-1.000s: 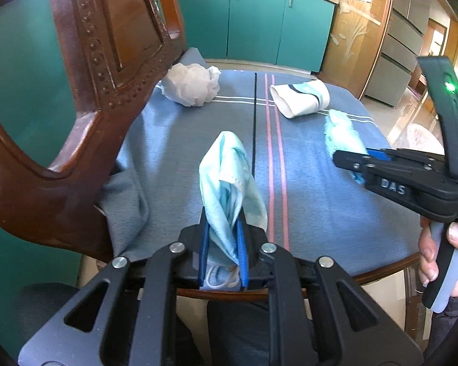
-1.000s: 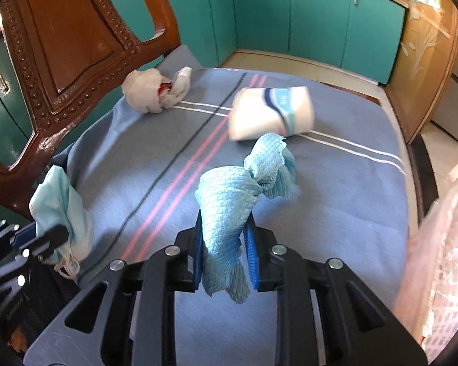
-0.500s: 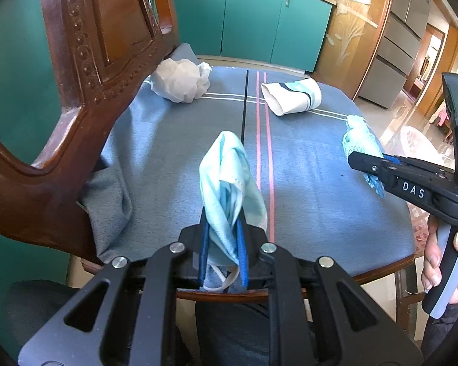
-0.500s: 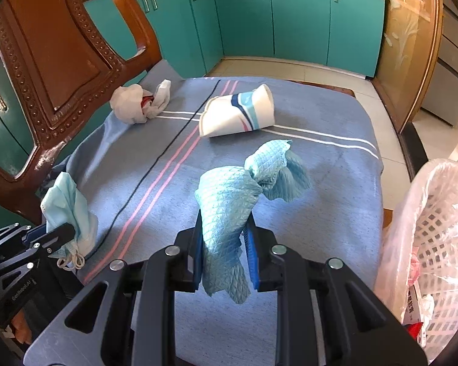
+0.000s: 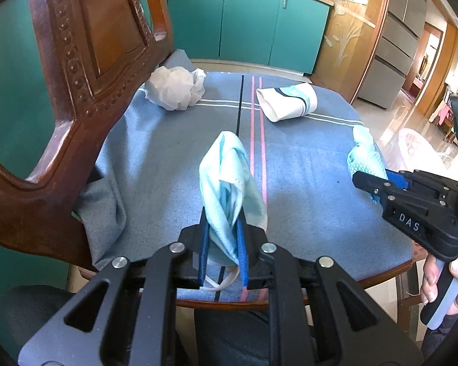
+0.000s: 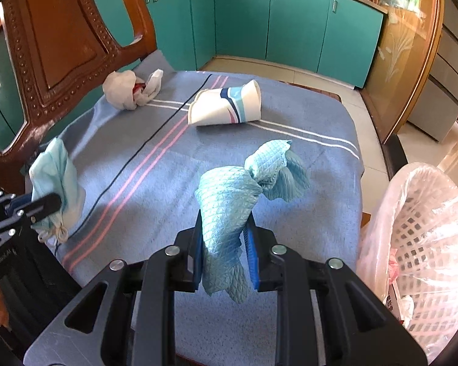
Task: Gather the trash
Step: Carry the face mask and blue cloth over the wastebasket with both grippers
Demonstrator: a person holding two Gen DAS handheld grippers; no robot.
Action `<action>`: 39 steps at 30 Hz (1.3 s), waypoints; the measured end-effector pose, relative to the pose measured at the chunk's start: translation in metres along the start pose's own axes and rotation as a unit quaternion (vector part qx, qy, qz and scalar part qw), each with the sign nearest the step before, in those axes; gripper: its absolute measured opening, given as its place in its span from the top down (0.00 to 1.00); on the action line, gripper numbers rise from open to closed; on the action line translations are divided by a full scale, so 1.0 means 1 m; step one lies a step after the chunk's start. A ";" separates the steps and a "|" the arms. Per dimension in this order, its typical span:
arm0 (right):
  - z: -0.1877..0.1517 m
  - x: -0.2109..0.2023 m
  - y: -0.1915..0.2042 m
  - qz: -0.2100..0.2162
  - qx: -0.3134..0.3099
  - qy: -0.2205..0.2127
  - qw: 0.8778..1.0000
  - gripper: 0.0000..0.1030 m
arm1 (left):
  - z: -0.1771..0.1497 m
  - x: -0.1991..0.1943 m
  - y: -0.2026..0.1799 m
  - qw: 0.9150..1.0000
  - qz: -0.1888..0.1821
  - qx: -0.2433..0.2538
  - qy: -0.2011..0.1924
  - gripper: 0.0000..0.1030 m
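Your left gripper is clamped on a crumpled pale-blue face mask, its blue pads pressing the fabric from both sides and an ear loop dangling below. Your right gripper is closed on a light-blue waffle-textured cloth, which bunches up between the pads and flops forward above them. Both pieces hang just above the bench, which is covered by a blue-grey striped cloth. Taking the flattened white paper cup with blue and pink stripes lying on its side as landmark: a crumpled white tissue wad lies to its left, near the carved wooden chair back. A white lattice basket lined with a clear plastic bag stands beyond the bench edge, right of the cup and nearer you.
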State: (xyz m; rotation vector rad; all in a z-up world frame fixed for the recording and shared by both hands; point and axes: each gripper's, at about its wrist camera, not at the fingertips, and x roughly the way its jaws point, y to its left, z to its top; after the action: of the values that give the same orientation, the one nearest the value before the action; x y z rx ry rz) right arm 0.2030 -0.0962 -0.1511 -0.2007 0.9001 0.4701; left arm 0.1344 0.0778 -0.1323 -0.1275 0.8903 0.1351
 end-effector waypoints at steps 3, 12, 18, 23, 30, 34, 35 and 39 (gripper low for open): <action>-0.001 -0.003 0.001 -0.003 -0.004 -0.002 1.000 0.76 | -0.001 -0.001 -0.001 1.000 0.003 0.003 -0.001 0.83; 0.002 -0.017 0.002 0.000 -0.003 -0.022 1.000 0.76 | 0.000 -0.009 -0.002 1.000 0.007 0.002 -0.008 0.83; 0.003 -0.065 -0.041 -0.029 0.034 -0.079 0.996 0.76 | 0.016 -0.023 -0.022 0.999 -0.030 0.016 -0.019 0.83; -0.019 -0.107 -0.107 -0.089 0.091 -0.106 0.986 0.76 | 0.040 -0.030 -0.076 0.993 -0.102 0.055 -0.031 0.83; -0.070 -0.122 -0.179 -0.136 0.166 -0.078 0.974 0.76 | 0.055 -0.023 -0.194 0.969 -0.197 0.147 -0.030 0.83; -0.091 -0.122 -0.201 -0.138 0.193 -0.069 0.969 0.76 | 0.049 -0.005 -0.247 0.956 -0.230 0.179 0.004 0.83; -0.095 -0.121 -0.204 -0.139 0.196 -0.066 0.969 0.76 | 0.047 -0.001 -0.257 0.954 -0.234 0.186 0.011 0.83; -0.103 -0.119 -0.212 -0.137 0.208 -0.061 0.967 0.69 | 0.041 0.010 -0.279 0.946 -0.254 0.200 0.027 0.60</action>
State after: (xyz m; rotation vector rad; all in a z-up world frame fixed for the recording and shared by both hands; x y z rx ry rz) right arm 0.1675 -0.3570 -0.1254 0.0883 0.8149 0.0299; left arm 0.2196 -0.1889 -0.0997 0.0212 0.8974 -0.5329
